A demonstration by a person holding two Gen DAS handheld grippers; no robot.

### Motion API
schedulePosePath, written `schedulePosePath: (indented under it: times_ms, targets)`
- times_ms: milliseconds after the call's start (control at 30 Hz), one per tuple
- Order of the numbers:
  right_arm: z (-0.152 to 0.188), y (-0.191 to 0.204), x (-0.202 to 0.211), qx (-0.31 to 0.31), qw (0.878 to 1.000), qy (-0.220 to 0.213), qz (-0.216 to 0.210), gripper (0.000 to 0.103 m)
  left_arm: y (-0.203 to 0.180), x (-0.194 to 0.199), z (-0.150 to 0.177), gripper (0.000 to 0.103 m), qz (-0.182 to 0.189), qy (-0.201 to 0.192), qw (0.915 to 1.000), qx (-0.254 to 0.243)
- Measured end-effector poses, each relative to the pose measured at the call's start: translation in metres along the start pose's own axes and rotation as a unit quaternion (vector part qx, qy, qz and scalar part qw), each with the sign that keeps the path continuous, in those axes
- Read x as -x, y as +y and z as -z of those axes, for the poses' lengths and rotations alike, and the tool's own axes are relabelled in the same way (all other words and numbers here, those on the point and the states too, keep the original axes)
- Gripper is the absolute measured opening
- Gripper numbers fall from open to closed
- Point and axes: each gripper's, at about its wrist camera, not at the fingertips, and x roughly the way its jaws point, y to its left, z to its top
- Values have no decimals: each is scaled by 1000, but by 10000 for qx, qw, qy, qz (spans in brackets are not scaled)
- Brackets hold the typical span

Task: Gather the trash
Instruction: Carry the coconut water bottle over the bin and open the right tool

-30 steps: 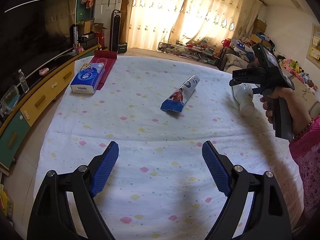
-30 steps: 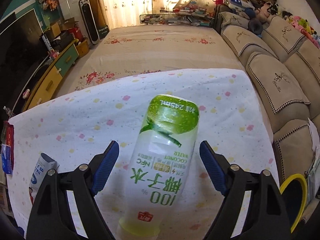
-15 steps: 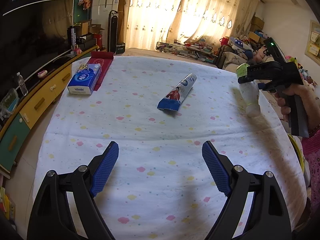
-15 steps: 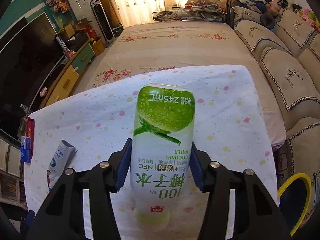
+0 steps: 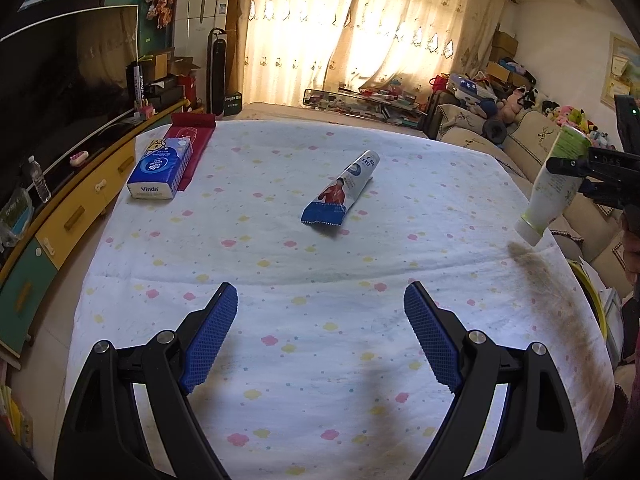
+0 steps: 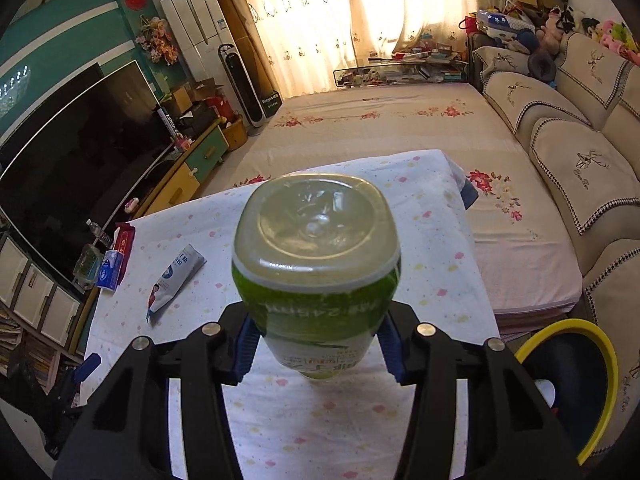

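Observation:
A green-and-white coconut water bottle [image 6: 316, 248] hangs in the air with its base toward the right wrist camera. My right gripper [image 6: 316, 344] is closing on it, and the blue pads press on both its sides. In the left wrist view the bottle [image 5: 554, 184] hangs cap down over the table's right edge, held by the right gripper [image 5: 572, 172]. A squeezed blue-and-white toothpaste tube [image 5: 344, 192] lies in the middle of the dotted white tablecloth [image 5: 320, 360]. My left gripper [image 5: 320, 296] stands open above the near part of the cloth with nothing between its fingers.
A blue tissue pack [image 5: 160, 170] and a red box [image 5: 192, 136] lie at the table's far left. A dark bin with a yellow rim [image 6: 600, 360] stands on the floor to the right of the table. A TV cabinet [image 5: 80, 208] runs along the left, a sofa [image 6: 580, 160] on the right.
My right gripper shut on the bottle, lifted it off the table and carried it right toward the table's edge. The left gripper stayed in place and open.

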Motion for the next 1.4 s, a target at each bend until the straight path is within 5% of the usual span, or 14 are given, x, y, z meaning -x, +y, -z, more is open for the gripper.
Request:
schedulePosePath:
  times_ms: [367,667,967,1167,1400]
  targets:
    - [39,-40,41,-324,9990,-297,67,48,-5,2,1,84,31,-60,9999,-113]
    - [69,-122,84,-924,9909,-631,752,48,-9,0,2,84,30,-46,9998,-194]
    - [100,-194,72,-1458,9779,-303,1466,49,-10,-2,2,84,29,-13,9997,-233]
    - [110,-203,64,-1613,9719,-369,1674,57,-12,-5,3,84,18,26,9997,-263]
    - [117,-163,70,-1317,9781,-817,1388,58,-13,-8,4,84,5,79,9995,-307]
